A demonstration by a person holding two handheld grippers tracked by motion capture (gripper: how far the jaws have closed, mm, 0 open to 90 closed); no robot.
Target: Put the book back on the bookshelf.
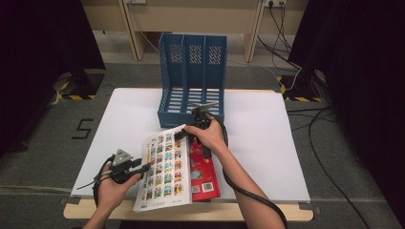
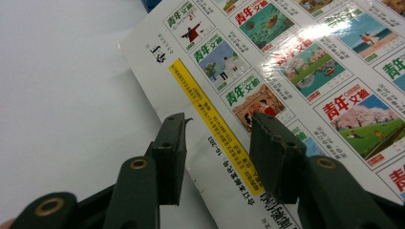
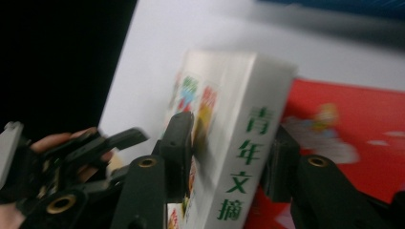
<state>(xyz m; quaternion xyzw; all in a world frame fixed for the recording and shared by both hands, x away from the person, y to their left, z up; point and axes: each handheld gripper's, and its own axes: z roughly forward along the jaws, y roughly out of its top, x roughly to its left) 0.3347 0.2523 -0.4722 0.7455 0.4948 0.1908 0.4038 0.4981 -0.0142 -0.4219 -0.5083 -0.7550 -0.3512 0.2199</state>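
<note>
A thick white book [image 1: 165,167] with a cover of small coloured pictures lies at the table's front, partly over a red book [image 1: 205,176]. My right gripper [image 1: 186,137] holds the white book's far end; in the right gripper view its jaws [image 3: 232,129] clamp the book [image 3: 239,95] across the spine with green characters, the red book [image 3: 344,119] beneath. My left gripper [image 1: 145,167] is at the book's left edge. In the left gripper view it [image 2: 219,126] stands open just above the cover [image 2: 296,71], straddling the yellow strip, gripping nothing.
A blue three-slot file organizer [image 1: 193,81] stands upright at the back middle of the white table [image 1: 262,143], just beyond the right hand. Bare white tabletop [image 2: 57,95] lies left of the book. Cables run on the floor to the right.
</note>
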